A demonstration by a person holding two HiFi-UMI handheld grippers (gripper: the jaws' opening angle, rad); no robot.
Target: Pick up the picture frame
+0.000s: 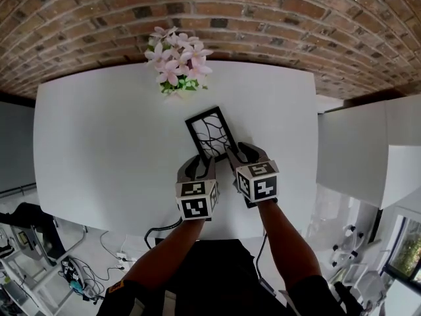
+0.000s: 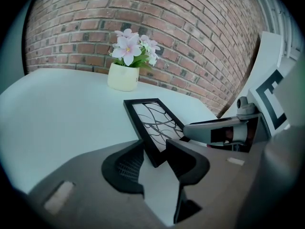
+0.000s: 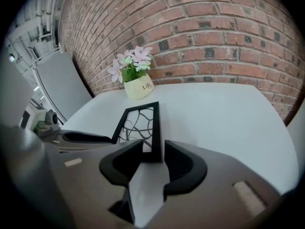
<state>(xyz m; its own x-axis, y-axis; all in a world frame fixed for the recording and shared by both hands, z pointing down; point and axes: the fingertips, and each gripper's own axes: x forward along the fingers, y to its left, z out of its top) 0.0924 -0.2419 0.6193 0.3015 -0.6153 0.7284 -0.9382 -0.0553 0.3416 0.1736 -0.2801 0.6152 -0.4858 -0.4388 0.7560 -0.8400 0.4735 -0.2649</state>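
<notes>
A black picture frame [image 1: 212,134] with a branch-pattern insert lies flat on the white table [image 1: 99,143], its near end toward me. My left gripper [image 1: 202,165] is at the frame's near left corner. In the left gripper view that corner [image 2: 155,123] lies between the spread jaws of this gripper [image 2: 155,151], with gaps on both sides. My right gripper [image 1: 242,155] is at the near right corner. In the right gripper view the frame's edge [image 3: 140,125] sits between the open jaws of that gripper [image 3: 153,149], close to the right pad.
A cream pot of pink flowers [image 1: 176,64] stands at the table's far edge, just beyond the frame. A brick wall [image 1: 263,18] runs behind it. A white cabinet [image 1: 355,150] stands to the right of the table. Cables lie on the floor at the lower left.
</notes>
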